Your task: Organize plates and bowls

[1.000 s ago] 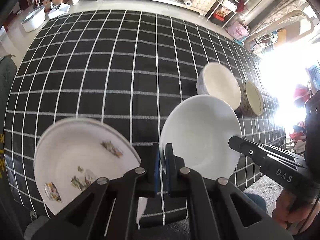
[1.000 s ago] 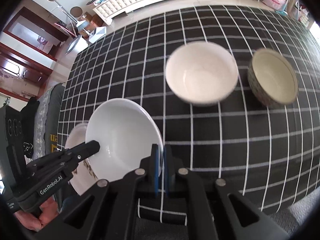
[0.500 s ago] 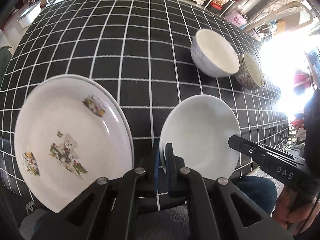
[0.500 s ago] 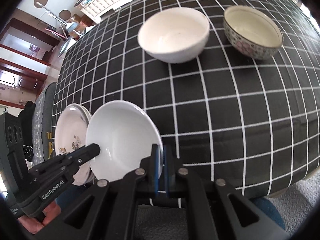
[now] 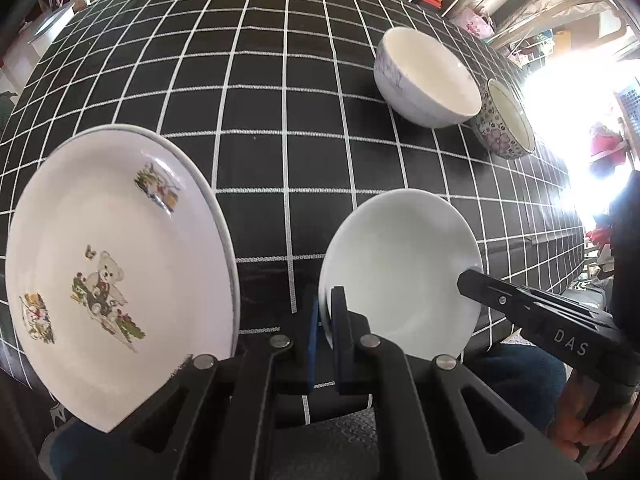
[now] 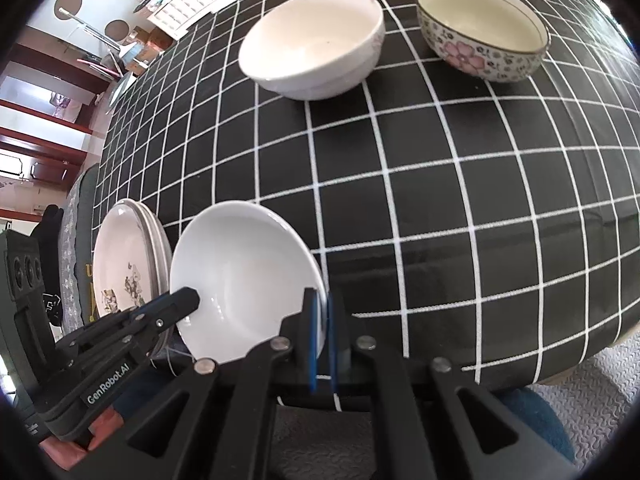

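A plain white deep plate [image 5: 400,268] is held by both grippers over the near table edge. My left gripper [image 5: 327,312] is shut on its left rim. My right gripper [image 6: 321,312] is shut on its right rim; the plate also shows in the right wrist view [image 6: 244,276]. A stack of white plates with a teddy-bear print [image 5: 116,264] lies just left of it, also seen in the right wrist view [image 6: 128,264]. A white bowl [image 5: 428,76] and a flowered bowl [image 5: 504,124] stand farther back on the right.
The table wears a black cloth with a white grid [image 5: 260,80]. Its near edge [image 6: 520,356] runs just in front of the grippers. The white bowl [image 6: 312,36] and flowered bowl [image 6: 480,28] stand side by side at the far side.
Both grippers have come lower and nearer to the table with the white plate. The plate now hangs close to the cloth beside the printed stack.
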